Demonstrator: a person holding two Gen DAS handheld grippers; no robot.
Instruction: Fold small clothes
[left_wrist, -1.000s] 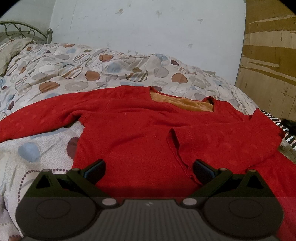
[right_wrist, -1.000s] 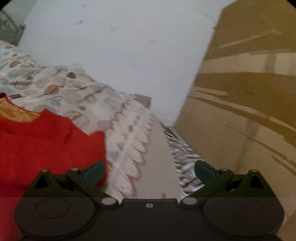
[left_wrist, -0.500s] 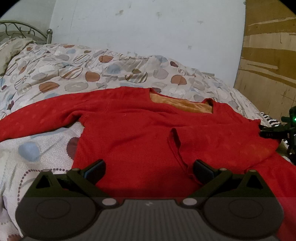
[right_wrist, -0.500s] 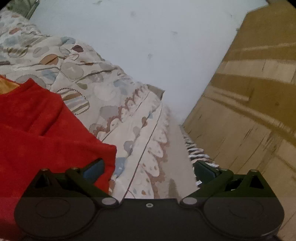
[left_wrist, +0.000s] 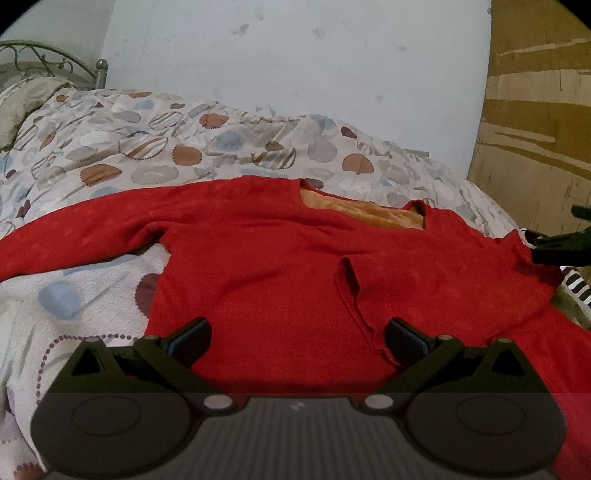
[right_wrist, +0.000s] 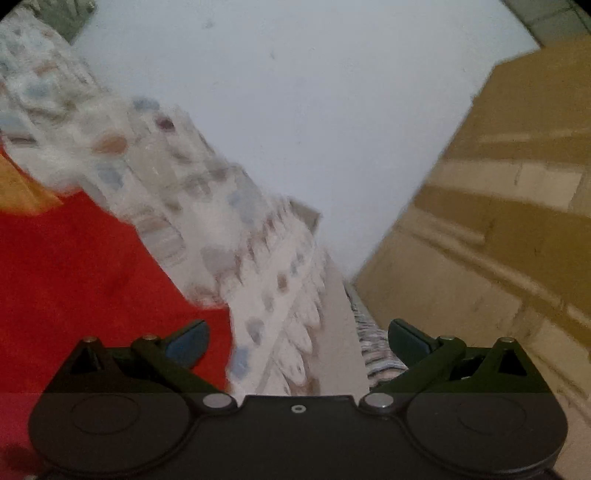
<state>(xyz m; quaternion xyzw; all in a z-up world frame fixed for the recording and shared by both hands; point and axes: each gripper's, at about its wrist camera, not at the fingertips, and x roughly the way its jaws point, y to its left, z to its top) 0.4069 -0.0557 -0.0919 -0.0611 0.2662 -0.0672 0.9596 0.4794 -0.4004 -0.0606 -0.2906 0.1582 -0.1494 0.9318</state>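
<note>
- The red sweater (left_wrist: 280, 266) lies spread just ahead of the left gripper (left_wrist: 297, 338), whose jaws stand apart and empty.
- One sleeve (left_wrist: 424, 291) is folded across the body; the other sleeve (left_wrist: 74, 240) is stretched far left, so folding looks barely begun.
- The right gripper (right_wrist: 297, 338), jaws apart, hovers at the sweater's right edge.
- A patterned quilt (left_wrist: 155, 147) lies beyond; nothing blocks the way.
</note>
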